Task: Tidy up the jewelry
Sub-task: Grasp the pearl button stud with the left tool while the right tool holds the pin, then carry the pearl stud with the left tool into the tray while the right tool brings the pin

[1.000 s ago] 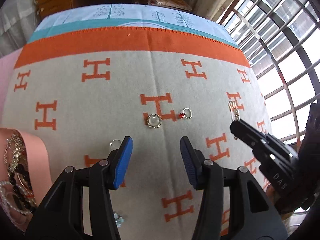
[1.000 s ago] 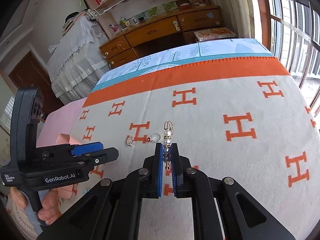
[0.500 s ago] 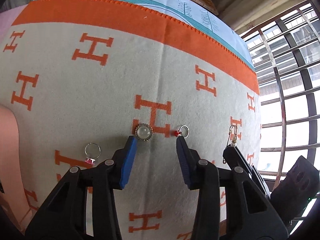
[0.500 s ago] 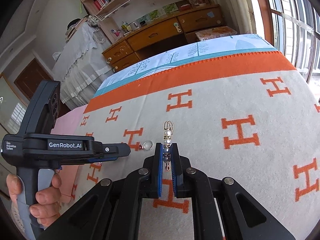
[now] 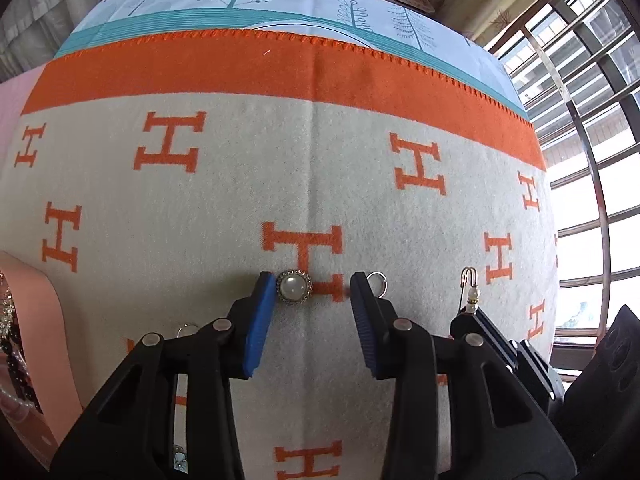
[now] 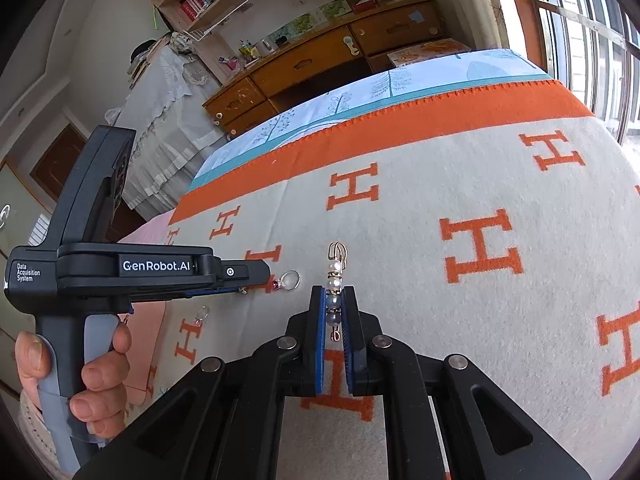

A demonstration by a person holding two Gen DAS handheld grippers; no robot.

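Blanket [image 5: 240, 200] under you, loose pieces on it. Your left gripper [image 5: 313, 300] is spread wide around the brooch [image 5: 295, 286], ring [image 5: 376, 281] beside its right finger; nothing grasped. Your right gripper [image 6: 333, 312] pinches the pearl earring [image 6: 334, 280], lifted. Sorting looks barely begun: brooch, rings unplaced.

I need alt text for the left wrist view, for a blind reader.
Open left tongs frame a round pearl brooch on a grey blanket with orange H letters. At right, the right tongs grip a beaded pearl pin.
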